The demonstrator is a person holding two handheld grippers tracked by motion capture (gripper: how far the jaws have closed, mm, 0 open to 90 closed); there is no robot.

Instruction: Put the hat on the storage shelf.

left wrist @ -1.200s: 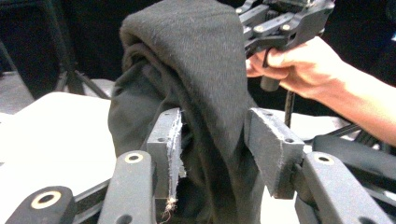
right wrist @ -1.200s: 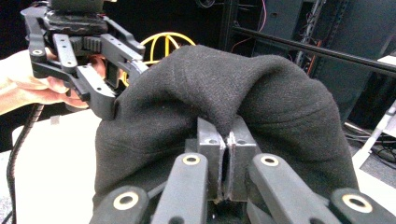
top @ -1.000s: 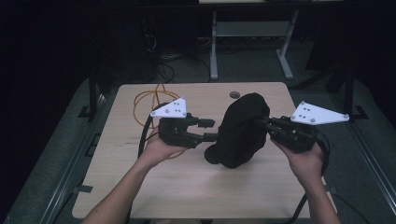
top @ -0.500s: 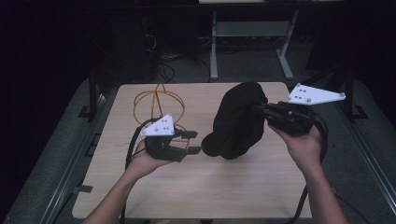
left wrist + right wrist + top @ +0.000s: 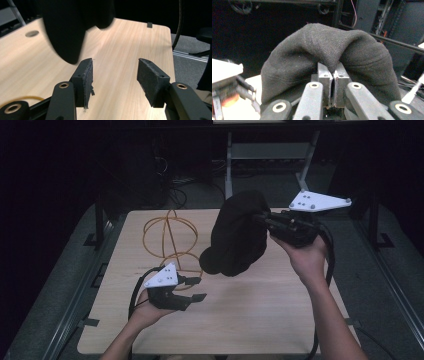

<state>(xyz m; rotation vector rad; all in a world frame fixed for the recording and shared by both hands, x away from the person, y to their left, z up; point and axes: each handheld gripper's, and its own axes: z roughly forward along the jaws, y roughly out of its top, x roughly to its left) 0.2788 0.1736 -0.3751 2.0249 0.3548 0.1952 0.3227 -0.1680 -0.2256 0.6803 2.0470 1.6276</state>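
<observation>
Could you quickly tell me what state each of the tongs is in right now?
Left tongs: open, holding nothing, low over the table.
Right tongs: closed on a fold of the black cloth, holding it up above the table.
</observation>
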